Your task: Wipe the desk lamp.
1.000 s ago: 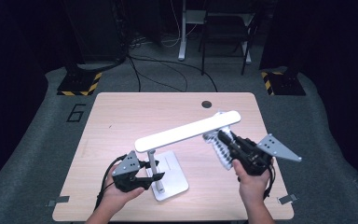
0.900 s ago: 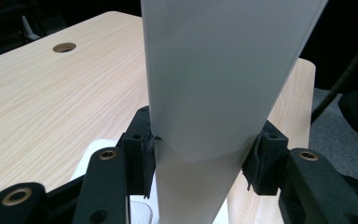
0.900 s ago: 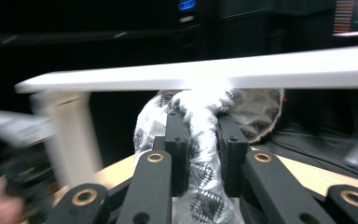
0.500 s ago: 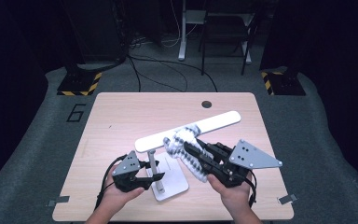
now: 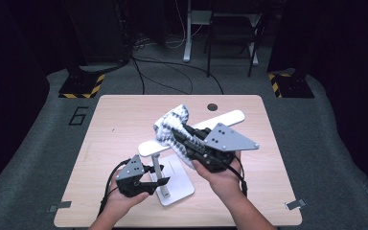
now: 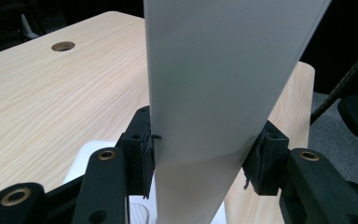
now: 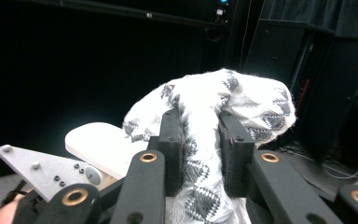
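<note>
High view: wooden table (image 5: 124,120) carries a white desk lamp (image 5: 172,184) near its front edge. Left gripper (image 5: 146,181) pinches the lamp's stem. Right gripper (image 5: 182,139), its jaws just eased wider, clamps a patterned white cloth (image 5: 172,122) above the lamp's light bar (image 5: 225,119).

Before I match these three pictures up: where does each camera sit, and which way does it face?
High view: above the person's side, looking forward and down on the table; both hands, left gripper, right gripper.
Left gripper view: rides that gripper, looking along its jaws clamping the lamp.
Right gripper view: rides that gripper, facing the dark room, jaws pinching the cloth.
Shared: lamp and cloth also show from above.
</note>
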Available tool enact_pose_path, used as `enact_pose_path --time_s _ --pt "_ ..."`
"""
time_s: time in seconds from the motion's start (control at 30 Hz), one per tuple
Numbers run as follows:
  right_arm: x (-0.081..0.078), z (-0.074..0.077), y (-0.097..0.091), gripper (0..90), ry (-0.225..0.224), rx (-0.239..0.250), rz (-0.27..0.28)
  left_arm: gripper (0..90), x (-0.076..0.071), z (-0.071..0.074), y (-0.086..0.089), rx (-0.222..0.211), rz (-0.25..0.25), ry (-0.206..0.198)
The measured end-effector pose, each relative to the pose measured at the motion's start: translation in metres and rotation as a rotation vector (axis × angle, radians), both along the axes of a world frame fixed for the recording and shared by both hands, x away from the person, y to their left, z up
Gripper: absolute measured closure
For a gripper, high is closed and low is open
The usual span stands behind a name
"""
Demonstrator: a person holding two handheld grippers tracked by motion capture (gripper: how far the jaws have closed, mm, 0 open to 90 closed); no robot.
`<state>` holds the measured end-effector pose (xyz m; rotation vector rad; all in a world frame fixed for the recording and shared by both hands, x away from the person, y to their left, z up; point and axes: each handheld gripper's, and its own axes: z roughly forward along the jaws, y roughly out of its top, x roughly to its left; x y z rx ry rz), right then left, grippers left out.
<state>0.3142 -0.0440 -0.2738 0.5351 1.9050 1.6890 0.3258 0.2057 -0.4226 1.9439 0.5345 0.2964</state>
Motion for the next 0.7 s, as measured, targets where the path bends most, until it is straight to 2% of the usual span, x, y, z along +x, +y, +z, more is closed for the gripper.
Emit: enact_pose_path --time_s 0.13,0.3,0.37,0.4,0.47,0.5,0.53,0.57,0.7 --pt "-0.004 0.000 0.020 74.6 -0.005 -0.034 0.025 51.9 0.001 0.000 -0.001 0.008 -0.003 0.000" --pt "-0.013 -0.002 0.046 75.9 -0.001 -0.062 0.109 51.9 0.001 -0.001 -0.003 -0.007 0.000 0.009" --pt "-0.017 -0.002 0.055 76.0 -0.021 -0.077 0.133 51.9 0.000 -0.001 -0.002 0.001 0.002 0.007" --pt "-0.019 -0.002 0.057 76.1 -0.034 -0.086 0.124 52.0 0.000 -0.001 -0.002 0.003 -0.001 0.006" --pt "-0.020 -0.003 0.058 76.2 -0.045 -0.092 0.117 52.0 -0.001 -0.002 -0.003 -0.003 0.009 -0.006" --pt "-0.019 -0.003 0.056 76.3 -0.042 -0.098 0.124 52.2 -0.001 -0.001 -0.002 0.006 0.004 -0.008" --pt "-0.016 -0.003 0.051 76.4 -0.026 -0.086 0.129 52.2 -0.001 -0.003 -0.004 -0.011 0.013 -0.015" --pt "-0.016 -0.003 0.051 76.4 -0.026 -0.086 0.129 52.2 -0.001 -0.003 -0.004 -0.011 0.013 -0.015" --pt "-0.003 -0.003 0.019 76.5 -0.001 -0.051 0.059 52.3 0.000 -0.002 -0.001 0.014 -0.008 -0.014"
